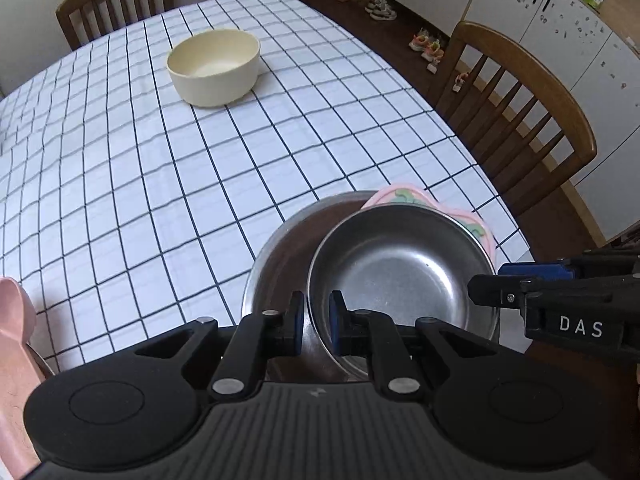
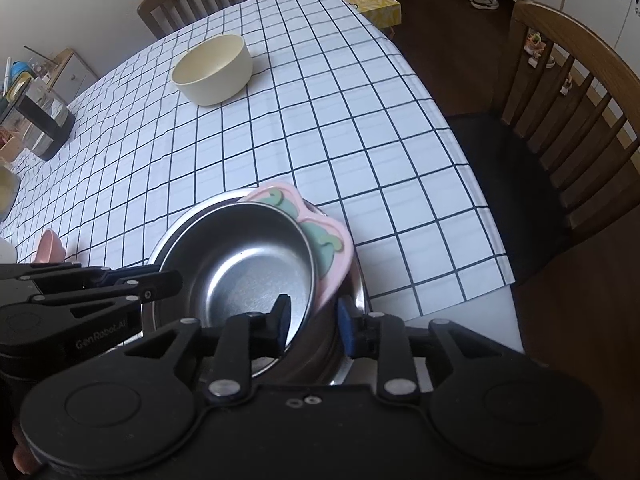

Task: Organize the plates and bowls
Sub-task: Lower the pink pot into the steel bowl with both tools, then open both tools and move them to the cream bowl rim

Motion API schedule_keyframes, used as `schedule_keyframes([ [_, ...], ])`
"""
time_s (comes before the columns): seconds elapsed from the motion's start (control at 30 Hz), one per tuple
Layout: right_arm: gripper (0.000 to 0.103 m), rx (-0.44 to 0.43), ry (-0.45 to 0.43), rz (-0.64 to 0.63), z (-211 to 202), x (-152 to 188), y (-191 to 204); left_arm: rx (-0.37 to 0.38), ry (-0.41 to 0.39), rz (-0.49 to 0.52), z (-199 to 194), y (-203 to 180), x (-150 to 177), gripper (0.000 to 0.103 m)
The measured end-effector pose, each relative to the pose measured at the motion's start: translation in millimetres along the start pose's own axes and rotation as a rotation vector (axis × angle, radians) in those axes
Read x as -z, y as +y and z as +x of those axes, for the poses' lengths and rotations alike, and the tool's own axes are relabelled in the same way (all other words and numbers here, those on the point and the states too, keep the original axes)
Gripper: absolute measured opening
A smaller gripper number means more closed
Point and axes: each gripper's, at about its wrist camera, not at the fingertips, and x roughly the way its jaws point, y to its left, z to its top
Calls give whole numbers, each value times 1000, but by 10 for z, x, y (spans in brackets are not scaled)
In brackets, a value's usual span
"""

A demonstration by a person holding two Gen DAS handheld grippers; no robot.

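Small steel bowl [image 1: 400,272] is sitting tilted on a pink plate [image 2: 324,240] inside a bigger steel bowl [image 1: 280,256] near the table's front edge; cream bowl [image 1: 214,66] is sitting upright toward the far edge.

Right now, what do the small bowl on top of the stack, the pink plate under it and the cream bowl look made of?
Small bowl: metal, probably stainless steel; brushed grey inside with bright reflections.
Pink plate: likely plastic or melamine; matte pastel, wavy edge, green printed shapes.
Cream bowl: matte and opaque with a thick rim; plastic, silicone or ceramic, can't tell which.
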Motion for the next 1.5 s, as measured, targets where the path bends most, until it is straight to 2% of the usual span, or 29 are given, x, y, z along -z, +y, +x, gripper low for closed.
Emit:
schedule_keyframes([
  [0.43, 42, -28, -97, -150, -406, -182, 205, 36, -110, -11, -398, 9, -162, 12],
  [0.77, 53, -40, -196, -259, -607, -517, 322, 23, -205, -36, -604, 71, -456, 13],
  [0.87, 61, -52, -226, -283, -641, -658, 333, 17, -235, -61, -639, 127, -581, 16],
  [0.9, 62, -55, -235, -294, -649, -708, 338, 13, -245, -71, -647, 144, -622, 21],
  [0.97, 63, -65, -249, -309, -664, -809, 344, 1, -268, -92, -661, 176, -708, 40],
  [1.0, 63, -70, -253, -315, -664, -865, 344, -7, -285, -104, -674, 198, -746, 60],
  [1.03, 64, -74, -258, -322, -665, -921, 343, -20, -310, -118, -689, 221, -787, 73],
  [1.2, 66, -90, -276, -355, -630, -1207, 340, -53, -341, -159, -672, 332, -1025, 76],
  [1.33, 78, -102, -291, -379, -572, -1439, 336, -91, -356, -183, -599, 440, -1229, 76],
  [1.5, 85, -125, -295, -413, -447, -1734, 346, -126, -365, -239, -484, 610, -1448, 77],
])
